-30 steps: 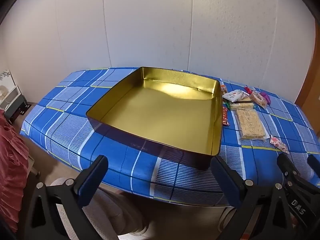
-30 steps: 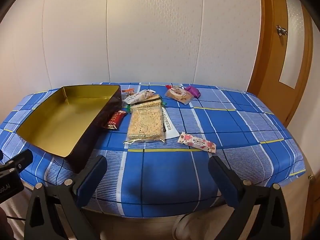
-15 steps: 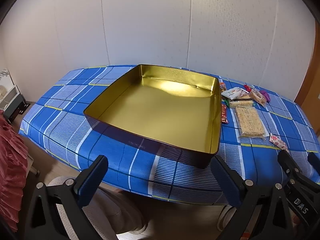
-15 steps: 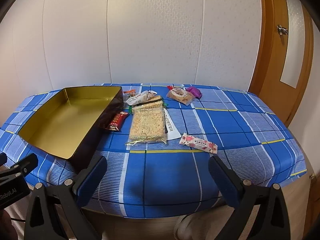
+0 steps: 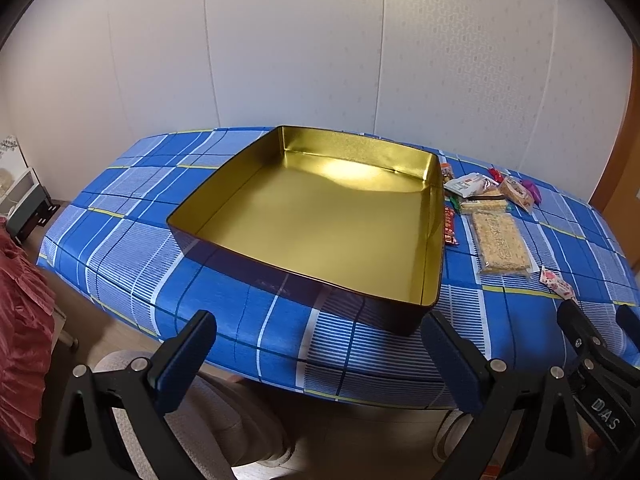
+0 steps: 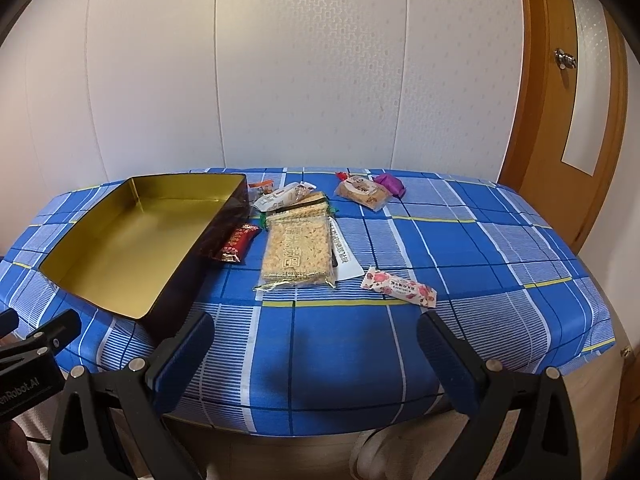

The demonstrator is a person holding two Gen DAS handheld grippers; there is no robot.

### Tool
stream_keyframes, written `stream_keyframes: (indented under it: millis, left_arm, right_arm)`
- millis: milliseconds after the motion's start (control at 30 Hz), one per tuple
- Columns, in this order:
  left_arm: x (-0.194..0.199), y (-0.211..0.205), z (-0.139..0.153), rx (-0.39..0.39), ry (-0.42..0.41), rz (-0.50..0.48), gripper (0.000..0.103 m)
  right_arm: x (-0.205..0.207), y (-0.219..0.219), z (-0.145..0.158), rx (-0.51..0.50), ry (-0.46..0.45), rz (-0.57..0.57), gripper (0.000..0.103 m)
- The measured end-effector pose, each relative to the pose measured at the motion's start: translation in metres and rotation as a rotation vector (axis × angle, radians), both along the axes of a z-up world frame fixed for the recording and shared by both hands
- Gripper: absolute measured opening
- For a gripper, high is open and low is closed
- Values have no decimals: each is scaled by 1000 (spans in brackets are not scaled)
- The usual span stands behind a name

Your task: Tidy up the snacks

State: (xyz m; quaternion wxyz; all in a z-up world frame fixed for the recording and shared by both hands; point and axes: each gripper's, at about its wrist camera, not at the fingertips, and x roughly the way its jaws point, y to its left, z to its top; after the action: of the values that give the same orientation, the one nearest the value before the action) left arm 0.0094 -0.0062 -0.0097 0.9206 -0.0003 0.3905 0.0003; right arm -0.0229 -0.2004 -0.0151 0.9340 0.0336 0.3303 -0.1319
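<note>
Opening step, as I judge it: nothing packed yet. Gold-lined tin (image 6: 132, 236), left-centre of the right wrist view, sits empty on the blue plaid table (image 6: 460, 280). All snacks lie loose just right of it.

Snacks, right view:
- red packet (image 6: 237, 243) against the tin's side wall
- large cracker pack (image 6: 298, 251) at centre
- pink floral bar (image 6: 399, 290) right of centre, nearest the claw
- white wrapper (image 6: 286, 195), tan pack (image 6: 362, 194), purple sweet (image 6: 390, 184) in upper middle

Right gripper (image 6: 316, 354): jaws spread wide, holding nothing, touching nothing, short of the table edge.
Left gripper (image 5: 320, 354): same, wide and empty, facing the tin.

Next move likely calls for a reach to the floral bar, closing across its narrow width.
</note>
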Motion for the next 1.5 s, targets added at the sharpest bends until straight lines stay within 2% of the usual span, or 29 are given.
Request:
stream_keyframes:
  millis: [1500]
  left_arm:
    - [-2, -6, -2, 7, 0, -9, 103]
  right_arm:
    - [-1, 3, 1, 10, -11, 22, 103]
